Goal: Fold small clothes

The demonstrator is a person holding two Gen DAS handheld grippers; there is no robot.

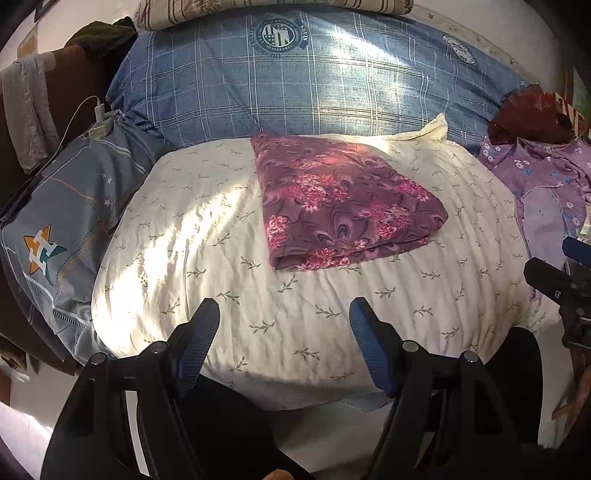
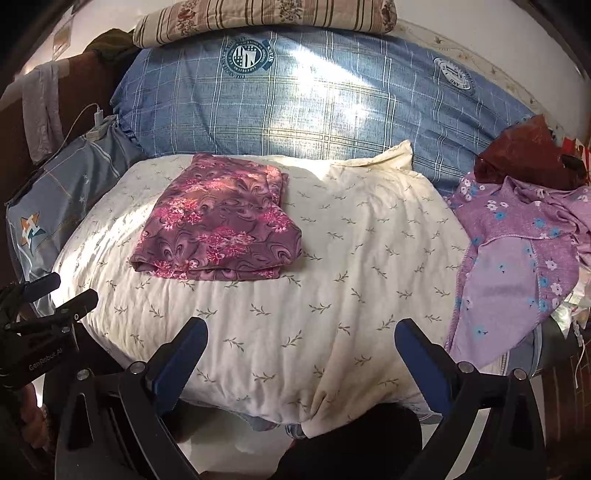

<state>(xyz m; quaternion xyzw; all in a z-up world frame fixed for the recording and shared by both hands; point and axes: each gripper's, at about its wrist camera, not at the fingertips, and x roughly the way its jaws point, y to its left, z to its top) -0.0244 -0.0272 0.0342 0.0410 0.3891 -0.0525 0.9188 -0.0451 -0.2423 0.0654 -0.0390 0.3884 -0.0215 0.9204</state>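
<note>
A maroon garment with pink flowers (image 1: 343, 199) (image 2: 221, 225) lies folded into a flat packet on the cream leaf-print cover (image 1: 295, 314) (image 2: 332, 295). My left gripper (image 1: 284, 317) hangs open over the near part of the cover, well short of the packet, with nothing between its fingers. My right gripper (image 2: 301, 338) stands wide open, also empty, over the cover to the right of the packet. An unfolded lilac garment with blue and white flowers (image 1: 546, 184) (image 2: 517, 258) lies crumpled at the right side of the bed. Each gripper shows at the edge of the other's view.
A big blue plaid quilt (image 1: 314, 85) (image 2: 314, 103) is rolled up behind the cover, with a striped folded blanket (image 2: 258, 18) on top. A grey-blue pillow (image 1: 74, 221), a charger with cable (image 1: 99, 118) and a dark red bag (image 2: 524, 155) sit at the sides.
</note>
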